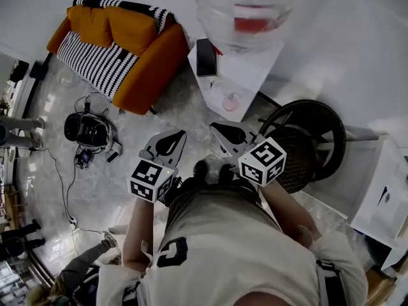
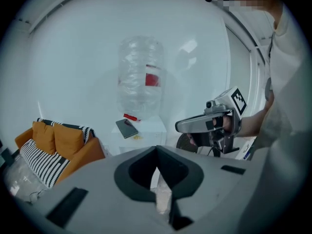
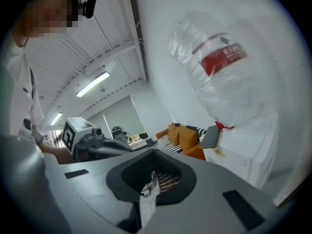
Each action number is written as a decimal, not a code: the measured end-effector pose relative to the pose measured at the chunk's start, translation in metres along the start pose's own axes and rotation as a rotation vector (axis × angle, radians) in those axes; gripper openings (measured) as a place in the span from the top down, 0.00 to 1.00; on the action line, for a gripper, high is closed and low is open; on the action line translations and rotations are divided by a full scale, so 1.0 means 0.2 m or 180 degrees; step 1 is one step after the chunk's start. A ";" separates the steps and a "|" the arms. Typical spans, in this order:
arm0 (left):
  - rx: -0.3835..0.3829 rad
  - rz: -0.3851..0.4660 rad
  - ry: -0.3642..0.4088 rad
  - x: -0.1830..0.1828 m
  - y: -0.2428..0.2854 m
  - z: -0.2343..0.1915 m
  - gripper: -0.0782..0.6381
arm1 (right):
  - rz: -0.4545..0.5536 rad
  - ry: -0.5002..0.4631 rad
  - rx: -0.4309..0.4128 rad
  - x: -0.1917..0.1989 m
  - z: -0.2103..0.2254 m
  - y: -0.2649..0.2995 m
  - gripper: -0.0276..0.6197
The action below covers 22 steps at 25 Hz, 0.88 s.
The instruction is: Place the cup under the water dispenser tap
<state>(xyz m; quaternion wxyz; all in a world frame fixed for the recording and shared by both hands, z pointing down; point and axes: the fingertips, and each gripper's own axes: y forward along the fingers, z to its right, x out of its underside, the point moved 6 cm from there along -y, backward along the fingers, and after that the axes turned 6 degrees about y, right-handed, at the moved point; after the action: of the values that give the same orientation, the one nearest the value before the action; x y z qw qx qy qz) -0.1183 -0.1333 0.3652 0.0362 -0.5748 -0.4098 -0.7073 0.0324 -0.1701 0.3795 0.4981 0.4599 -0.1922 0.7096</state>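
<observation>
Pale floor (image 1: 167, 115) lies below us; left hand-held gripper (image 1: 183, 133) and right hand-held gripper (image 1: 213, 127) are both closed and empty near the water dispenser (image 1: 250, 69); we judge the cup not yet grasped.

Head view high up, looking steeply down on left gripper (image 1: 178, 136), right gripper (image 1: 217, 129) and floor (image 1: 121, 183), left gripper view facing the water bottle (image 2: 140, 77) and sofa (image 2: 58, 145) from farther back, right gripper view nearer the water bottle, all sharing both.
</observation>
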 end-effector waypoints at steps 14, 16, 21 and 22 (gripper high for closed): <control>0.0033 0.0250 -0.0150 0.07 -0.22 -0.23 0.81 | -0.0319 -0.0342 0.0335 0.02 -0.24 0.25 0.91; 0.0079 0.0299 -0.0112 0.07 -0.25 -0.26 0.81 | -0.0304 -0.0411 0.0356 0.03 -0.29 0.28 0.91; 0.0176 0.0339 -0.0159 0.13 -0.31 -0.31 0.81 | -0.0046 -0.0508 0.0519 0.05 -0.38 0.30 0.91; 0.0187 0.0369 -0.0159 0.14 -0.32 -0.31 0.81 | -0.0027 -0.0520 0.0595 0.05 -0.39 0.29 0.91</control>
<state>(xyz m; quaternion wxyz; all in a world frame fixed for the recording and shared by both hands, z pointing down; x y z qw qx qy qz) -0.2096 -0.1187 0.3539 0.0838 -0.6137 -0.3971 -0.6772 -0.0559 -0.1321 0.3602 0.4387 0.5614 -0.1633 0.6824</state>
